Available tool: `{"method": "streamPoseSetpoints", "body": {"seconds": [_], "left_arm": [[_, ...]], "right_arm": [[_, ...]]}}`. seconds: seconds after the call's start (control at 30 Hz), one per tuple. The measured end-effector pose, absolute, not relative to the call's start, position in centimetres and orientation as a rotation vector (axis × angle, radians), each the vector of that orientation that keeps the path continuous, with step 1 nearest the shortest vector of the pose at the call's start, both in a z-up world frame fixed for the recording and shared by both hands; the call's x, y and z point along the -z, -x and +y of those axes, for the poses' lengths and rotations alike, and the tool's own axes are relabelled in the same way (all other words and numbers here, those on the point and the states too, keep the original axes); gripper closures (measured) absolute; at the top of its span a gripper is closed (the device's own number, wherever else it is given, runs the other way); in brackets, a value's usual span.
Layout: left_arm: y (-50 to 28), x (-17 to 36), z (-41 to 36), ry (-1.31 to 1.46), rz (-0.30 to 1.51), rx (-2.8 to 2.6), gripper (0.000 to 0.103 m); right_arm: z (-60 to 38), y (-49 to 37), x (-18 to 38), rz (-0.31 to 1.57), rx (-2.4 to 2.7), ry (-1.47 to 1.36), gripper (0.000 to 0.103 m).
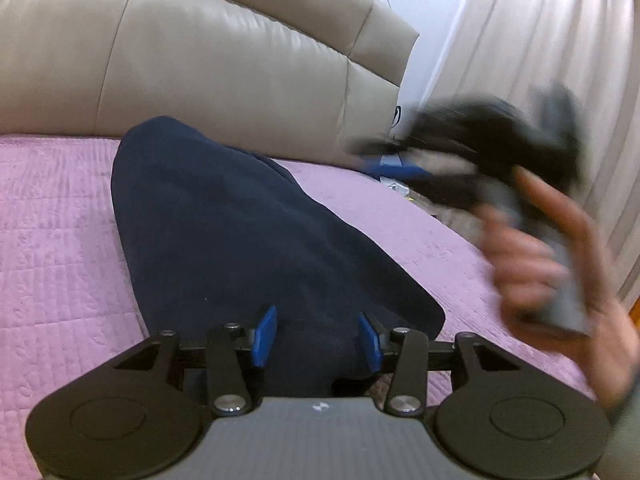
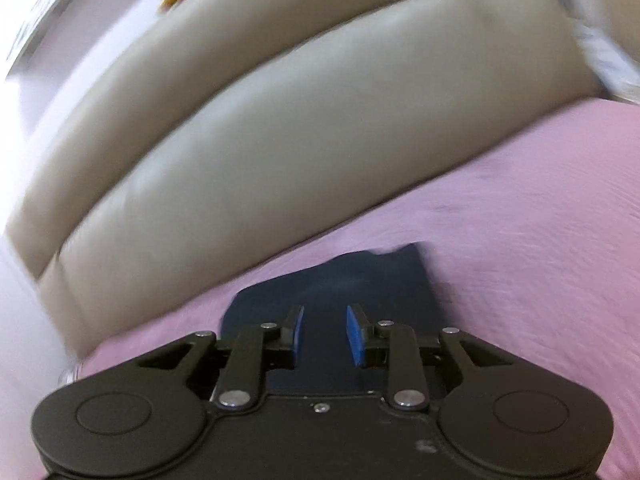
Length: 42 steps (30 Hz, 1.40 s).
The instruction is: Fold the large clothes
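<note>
The left black gripper with blue pads [image 1: 316,340] and the right black gripper with blue pads [image 2: 325,334] both gape wide, holding nothing, above the dark navy folded cloth [image 1: 240,232] mid-frame on the pink quilted bedcover [image 1: 52,240].

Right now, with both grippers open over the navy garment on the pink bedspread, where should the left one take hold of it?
Probably at the near right corner of the navy garment, where its edge ends on the pink bedspread. The left gripper stands open just above the near end, so a low approach from the near side, with one finger slid under that free edge, suits the flat-lying cloth. The far end narrows toward the headboard.
</note>
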<state>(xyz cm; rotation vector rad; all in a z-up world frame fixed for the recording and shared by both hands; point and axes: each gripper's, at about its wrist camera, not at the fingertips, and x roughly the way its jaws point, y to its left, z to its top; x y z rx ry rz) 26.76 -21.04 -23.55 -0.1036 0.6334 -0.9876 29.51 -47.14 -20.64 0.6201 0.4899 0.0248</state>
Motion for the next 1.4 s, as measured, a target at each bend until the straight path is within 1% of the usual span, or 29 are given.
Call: {"method": "streamPoseSetpoints", "body": {"seconds": [0.03, 0.07, 0.1, 0.13, 0.23, 0.33, 0.4, 0.43, 0.47, 0.53, 0.57, 0.6, 0.63, 0.67, 0.73, 0.83, 0.87, 0.97, 1.0, 1.03, 1.07, 1.1, 1.13, 1.17, 1.2, 1.27, 1.3, 1.37, 1.4], "left_arm": [[-26.8, 23.5, -21.1, 0.096, 0.635, 0.991, 0.056], [-26.7, 23.5, -21.2, 0.084, 0.635, 0.993, 0.056], [-26.7, 23.4, -21.3, 0.068, 0.634, 0.995, 0.056], [-26.7, 23.4, -21.4, 0.055, 0.633, 0.997, 0.056], [-26.6, 23.4, -21.1, 0.050, 0.634, 0.998, 0.057], [-26.4, 23.2, -20.4, 0.069, 0.640, 1.016, 0.057], [-26.2, 22.9, -19.9, 0.071, 0.642, 1.015, 0.057], [-26.1, 22.7, -19.6, 0.072, 0.645, 1.012, 0.057], [-25.9, 22.5, -19.3, 0.068, 0.646, 1.006, 0.057], [-25.8, 22.2, -18.9, 0.042, 0.644, 0.994, 0.057], [-25.7, 22.1, -18.8, 0.026, 0.643, 0.985, 0.059], [-25.6, 22.0, -18.8, 0.014, 0.641, 0.974, 0.060], [-25.3, 21.9, -18.7, 0.008, 0.640, 0.966, 0.061], [-25.1, 21.8, -18.7, 0.004, 0.640, 0.959, 0.061], [-24.6, 21.5, -18.7, -0.011, 0.645, 0.943, 0.061], [-24.1, 21.0, -18.7, -0.044, 0.672, 0.947, 0.061], [-23.9, 20.8, -18.7, -0.071, 0.679, 0.943, 0.060], [-23.4, 20.3, -18.3, -0.131, 0.719, 0.913, 0.061], [-23.4, 20.2, -17.8, -0.119, 0.724, 0.908, 0.061], [-23.2, 19.8, -17.3, -0.095, 0.730, 0.905, 0.060], [-23.1, 19.2, -16.8, -0.061, 0.733, 0.904, 0.060], [-23.0, 18.7, -16.2, -0.020, 0.731, 0.902, 0.059], [-23.0, 18.2, -15.8, 0.015, 0.730, 0.899, 0.054], [-23.1, 17.7, -15.5, 0.045, 0.734, 0.890, 0.046], [-23.2, 17.0, -15.3, 0.068, 0.734, 0.878, 0.042], [-23.7, 16.1, -15.4, 0.097, 0.739, 0.852, 0.032], [-24.1, 15.7, -15.6, 0.110, 0.747, 0.835, 0.029], [-25.3, 15.0, -15.8, 0.162, 0.773, 0.782, 0.013], [-26.2, 14.9, -15.9, 0.198, 0.788, 0.762, 0.010]], "right_arm": [[-46.7, -31.7, 21.6, 0.541, -0.038, -0.612, 0.075], [-46.3, -33.1, 22.3, 0.592, -0.006, -0.567, 0.090], [-46.0, -34.4, 23.1, 0.641, 0.070, -0.490, 0.100], [-46.1, -35.1, 23.8, 0.675, 0.140, -0.429, 0.103], [-48.2, -34.7, 25.3, 0.684, 0.212, -0.448, 0.103], [-49.3, -31.6, 23.5, 0.633, 0.256, -0.494, 0.103], [-48.7, -28.6, 21.5, 0.607, 0.250, -0.469, 0.086], [-48.1, -27.4, 20.7, 0.590, 0.239, -0.445, 0.081], [-47.1, -25.5, 20.1, 0.588, 0.216, -0.413, 0.080], [-45.2, -22.4, 20.4, 0.632, 0.181, -0.359, 0.080], [-44.7, -21.5, 21.0, 0.663, 0.182, -0.339, 0.082], [-44.1, -20.7, 22.1, 0.715, 0.195, -0.312, 0.084], [-43.9, -20.1, 23.4, 0.769, 0.219, -0.285, 0.093], [-44.0, -19.8, 24.6, 0.807, 0.234, -0.285, 0.095], [-45.1, -18.8, 26.4, 0.858, 0.248, -0.358, 0.097], [-45.9, -16.9, 25.3, 0.829, 0.250, -0.397, 0.096], [-45.9, -16.4, 24.7, 0.822, 0.238, -0.401, 0.092], [-45.7, -15.1, 22.8, 0.800, 0.198, -0.360, 0.091], [-45.4, -14.6, 22.3, 0.793, 0.189, -0.336, 0.087], [-45.5, -14.7, 22.3, 0.790, 0.180, -0.315, 0.080], [-45.5, -14.7, 22.1, 0.783, 0.168, -0.299, 0.067], [-45.3, -14.4, 21.6, 0.773, 0.157, -0.293, 0.058], [-45.3, -14.4, 21.3, 0.759, 0.147, -0.292, 0.034], [-45.5, -13.9, 20.9, 0.743, 0.142, -0.294, 0.021], [-45.7, -14.1, 20.6, 0.718, 0.134, -0.301, 0.021], [-46.4, -14.8, 20.1, 0.686, 0.125, -0.343, 0.019], [-47.0, -15.4, 20.1, 0.672, 0.117, -0.377, 0.019], [-48.4, -16.5, 20.4, 0.647, 0.094, -0.477, 0.018], [-49.3, -17.5, 20.9, 0.648, 0.087, -0.533, 0.018]]}}
